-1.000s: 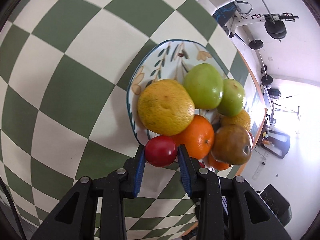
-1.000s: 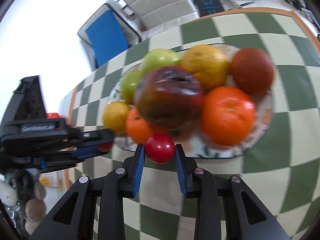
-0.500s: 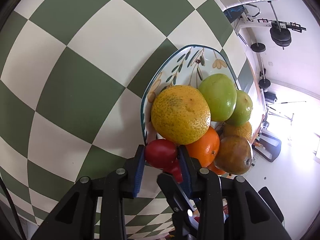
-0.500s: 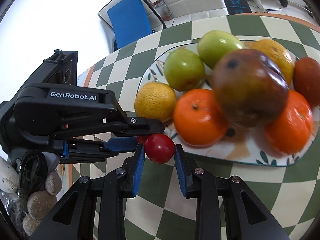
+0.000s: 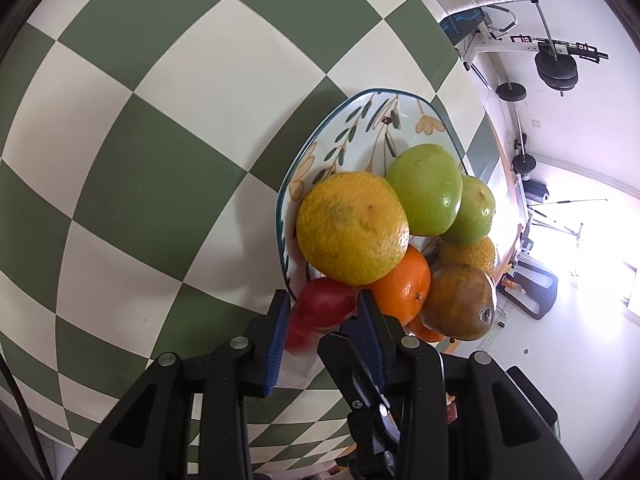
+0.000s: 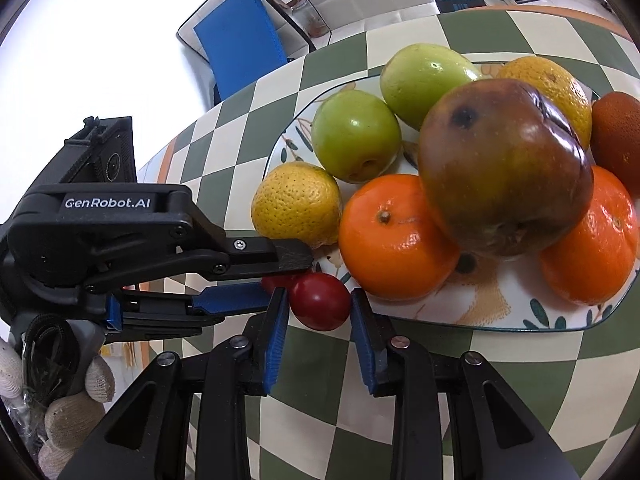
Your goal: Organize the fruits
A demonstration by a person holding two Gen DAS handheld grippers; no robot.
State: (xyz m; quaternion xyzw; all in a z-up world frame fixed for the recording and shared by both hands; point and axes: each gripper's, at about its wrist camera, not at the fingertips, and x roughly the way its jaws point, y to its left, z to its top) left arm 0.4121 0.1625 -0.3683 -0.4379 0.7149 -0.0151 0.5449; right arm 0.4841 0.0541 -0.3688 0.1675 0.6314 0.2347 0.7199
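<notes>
A flower-patterned plate holds a pile of fruit: a yellow orange, two green apples, orange tangerines and a brownish pear. My left gripper is shut on a small red fruit at the plate's near rim. My right gripper is shut on another small red fruit beside the plate rim. The left gripper's body shows in the right wrist view, its fingertips touching close to mine.
The table has a green and white checked cloth. A blue chair and white chairs stand beyond the table. Gym equipment stands on the floor past the far edge.
Both grippers have moved closer to the plate's rim and to each other, each still holding its red fruit. The right gripper's fingers now show beside the left fingers.
</notes>
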